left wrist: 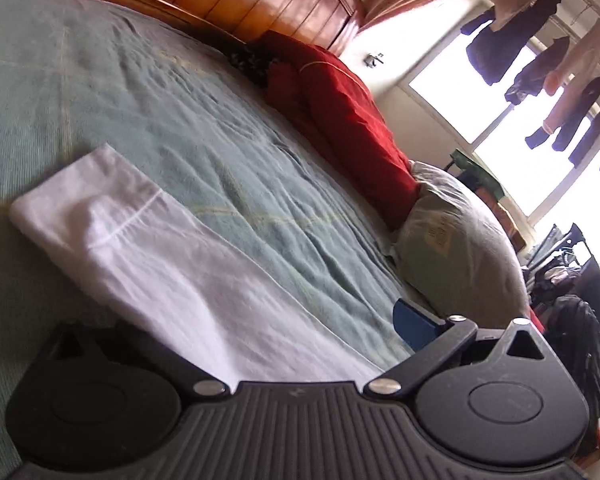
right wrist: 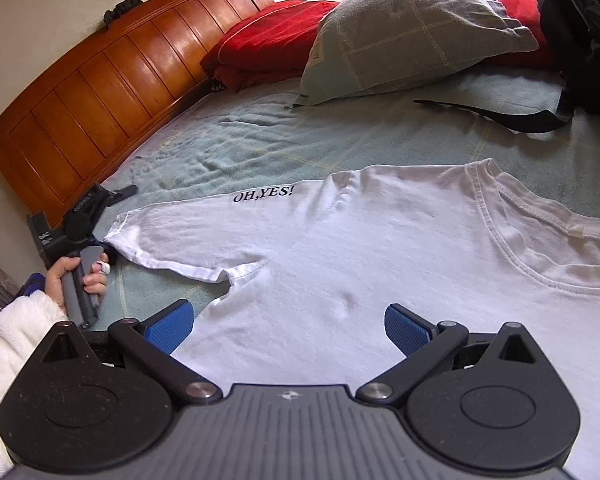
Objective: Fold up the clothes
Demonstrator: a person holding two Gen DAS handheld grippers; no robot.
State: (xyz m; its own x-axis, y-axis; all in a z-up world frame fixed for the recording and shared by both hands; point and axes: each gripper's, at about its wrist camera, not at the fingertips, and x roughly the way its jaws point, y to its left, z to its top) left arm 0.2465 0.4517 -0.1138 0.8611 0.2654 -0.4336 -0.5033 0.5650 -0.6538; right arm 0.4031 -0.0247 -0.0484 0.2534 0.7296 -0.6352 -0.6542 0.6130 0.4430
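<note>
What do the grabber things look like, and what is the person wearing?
Each gripper is black, with two round discs, a ribbed grey middle plate, silver rivets and blue textured pads. The right gripper shows both pads; the left gripper shows only one in its own view. The left hand has a grey handle, a fluffy white sleeve and a pale ring.

Dark italic lettering reading "OH,YES!" is showing on the white T-shirt (right wrist: 380, 248), near its sleeve, in the right wrist view. A small label on the grey-green pillow (right wrist: 416, 36) is carrying print too small to read. No other readable text is appearing.
</note>
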